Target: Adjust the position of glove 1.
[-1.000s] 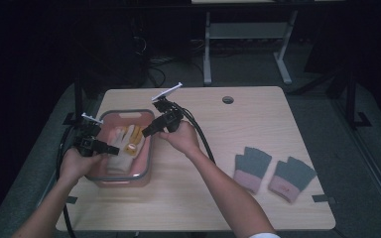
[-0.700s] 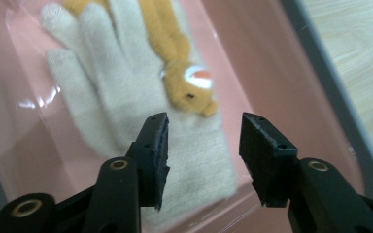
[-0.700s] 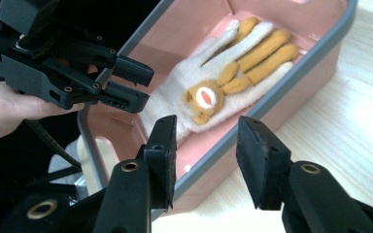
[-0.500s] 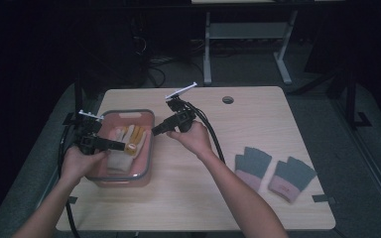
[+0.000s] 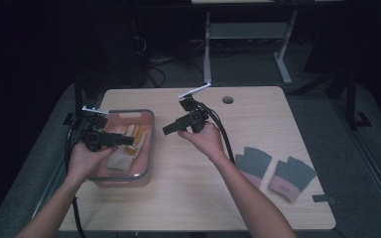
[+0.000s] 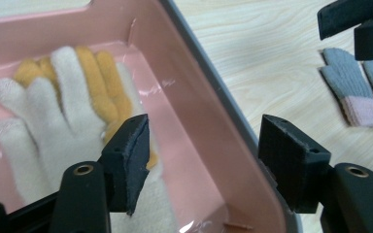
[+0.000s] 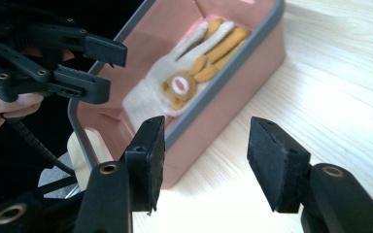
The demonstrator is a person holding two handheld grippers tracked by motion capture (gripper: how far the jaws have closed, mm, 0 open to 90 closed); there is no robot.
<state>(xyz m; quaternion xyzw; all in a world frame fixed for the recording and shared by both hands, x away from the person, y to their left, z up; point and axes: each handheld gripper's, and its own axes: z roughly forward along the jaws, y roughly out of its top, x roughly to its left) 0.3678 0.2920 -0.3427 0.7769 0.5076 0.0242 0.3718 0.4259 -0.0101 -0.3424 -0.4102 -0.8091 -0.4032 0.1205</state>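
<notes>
A pair of cream and orange gloves (image 5: 129,141) lies flat in a pink bin (image 5: 148,130) with a grey rim, at the table's left. My left gripper (image 5: 125,141) hovers just above the gloves (image 6: 63,107) over the bin's right wall (image 6: 199,111). Its jaws have just been opening and nothing is between them. My right gripper (image 5: 167,130) is above bare table to the right of the bin, pointing at it, apart from its wall (image 7: 233,82). Its jaws have also just been opening, with nothing between them (image 7: 205,141). The left gripper (image 7: 102,68) shows beyond the gloves (image 7: 194,73).
Two grey gloves with pink cuffs (image 5: 253,166) (image 5: 290,178) lie side by side at the table's right front. A round cable hole (image 5: 227,99) sits near the far edge. Black cables trail from both grippers across the table. A desk frame stands on the floor behind.
Both grippers were over the gloves in the bin and have opened. The right one has drawn back to the right, out over the table. The left one has lifted slightly.
</notes>
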